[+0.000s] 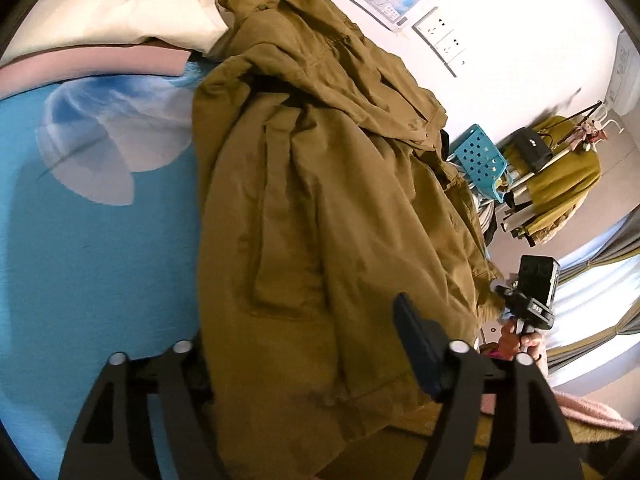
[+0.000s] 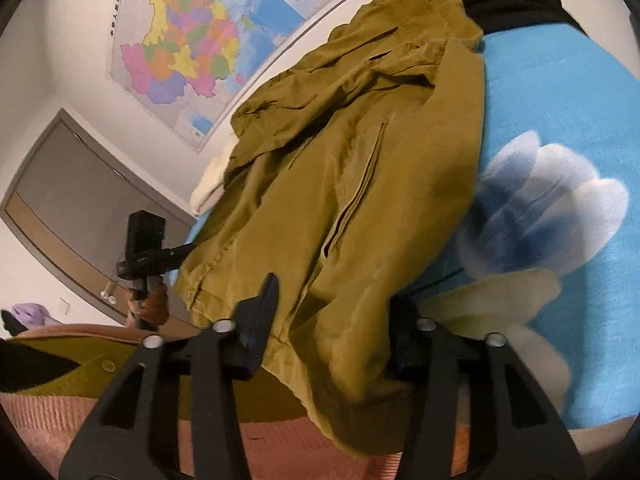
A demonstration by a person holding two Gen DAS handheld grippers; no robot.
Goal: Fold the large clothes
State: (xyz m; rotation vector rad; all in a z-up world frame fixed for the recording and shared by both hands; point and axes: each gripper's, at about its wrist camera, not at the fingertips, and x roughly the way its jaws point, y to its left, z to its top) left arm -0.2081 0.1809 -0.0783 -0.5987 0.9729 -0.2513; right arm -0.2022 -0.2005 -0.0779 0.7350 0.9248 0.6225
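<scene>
An olive-brown jacket (image 1: 320, 200) lies crumpled along a bed with a blue sheet (image 1: 80, 260). It also shows in the right wrist view (image 2: 360, 184). My left gripper (image 1: 304, 360) is open, its jaws wide apart on either side of the jacket's near hem, with cloth lying between them. My right gripper (image 2: 332, 320) is open too, its fingers astride the hem at the jacket's other side. Each gripper shows in the other's view, held in a hand: the right gripper (image 1: 532, 292) and the left gripper (image 2: 144, 244).
A cream pillow (image 1: 132, 4) and pink bedding (image 1: 92, 66) lie at the head of the bed. A clothes rack with a blue basket (image 1: 480, 160) stands beside it. A map (image 2: 188, 48) hangs on the wall. A black garment (image 2: 516, 0) lies past the jacket. Pink knit fabric (image 2: 60, 432) is nearest me.
</scene>
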